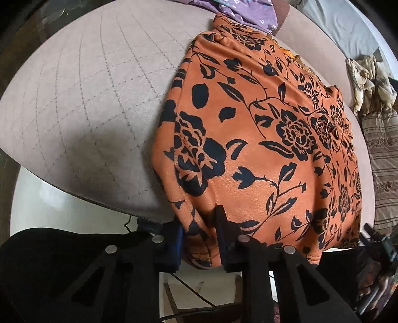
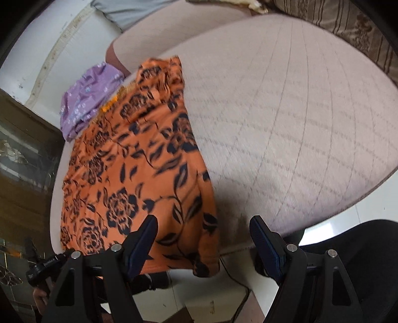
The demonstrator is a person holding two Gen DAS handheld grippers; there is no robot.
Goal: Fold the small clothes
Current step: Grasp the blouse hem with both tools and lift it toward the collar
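An orange garment with a black flower print (image 1: 261,139) lies lengthwise on the quilted beige cushion (image 1: 87,99), its near hem hanging over the front edge. My left gripper (image 1: 199,223) is shut on the hem's near left corner; cloth bunches between its fingers. In the right wrist view the same garment (image 2: 139,169) lies at the left. My right gripper (image 2: 204,228) is open, its left finger (image 2: 146,231) over the cloth and its right finger (image 2: 261,233) over bare cushion, straddling the near right corner.
A purple flowered garment (image 1: 248,12) lies at the far end, also in the right wrist view (image 2: 84,99). A crumpled cream cloth (image 1: 368,79) and a striped brown pillow (image 1: 383,159) lie to the right. A dark cabinet (image 2: 22,149) stands left. White floor and cables lie below.
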